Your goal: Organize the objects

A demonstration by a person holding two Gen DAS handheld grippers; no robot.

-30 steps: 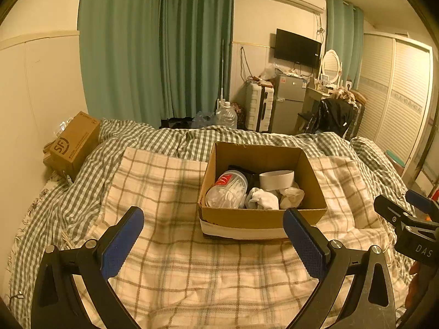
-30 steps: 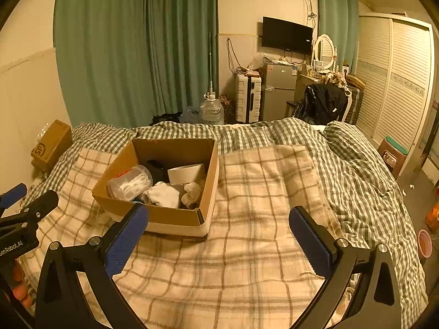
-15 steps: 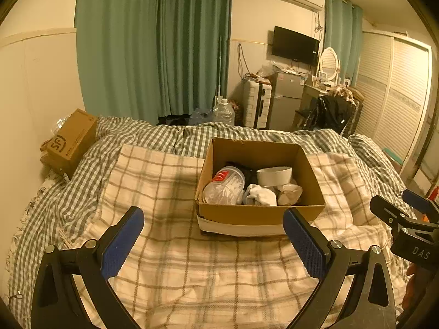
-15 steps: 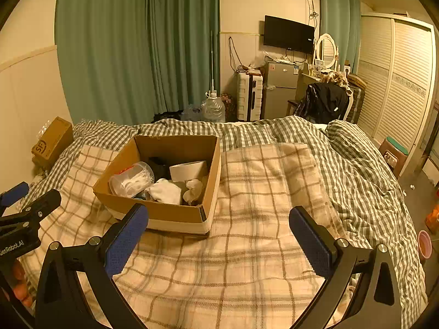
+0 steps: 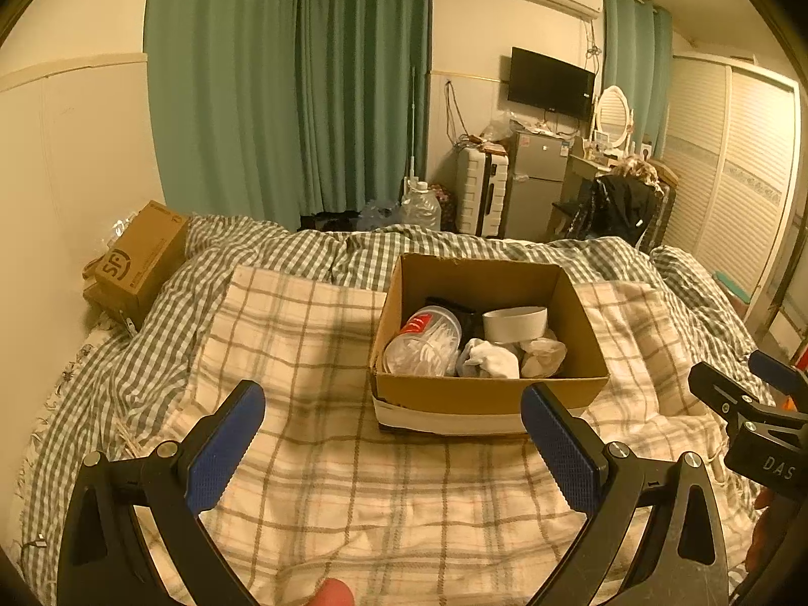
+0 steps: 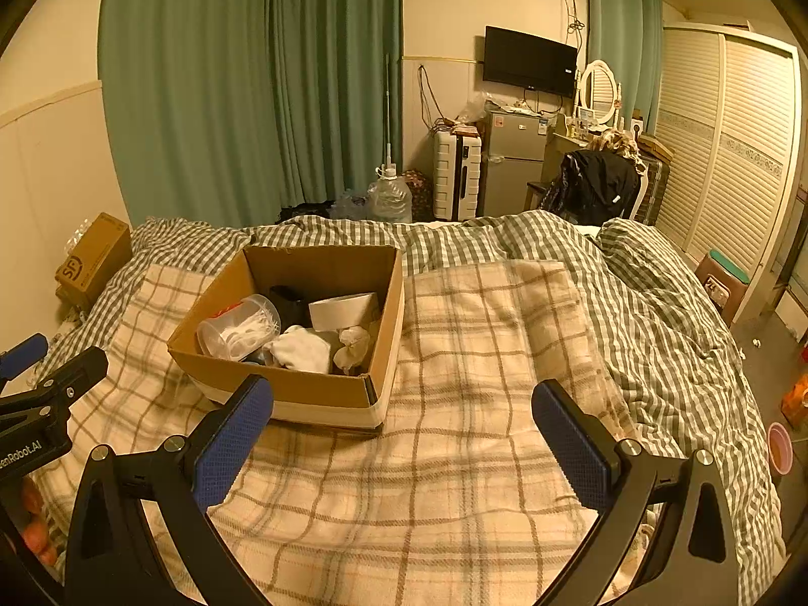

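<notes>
grippers: left gripper & right gripper both spread, empty, short of cardboard box. approach step; next, prob. reach in w/ one for plastic tub.

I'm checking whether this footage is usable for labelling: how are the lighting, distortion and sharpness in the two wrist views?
Left wrist view: warm yellow cast, strong fisheye bending of the walls, dark corners; the cardboard box is sharp, and a blurred fingertip intrudes at the bottom edge. Right wrist view: same amber tint and curvature; the plaid blanket is evenly lit, without glare.
</notes>
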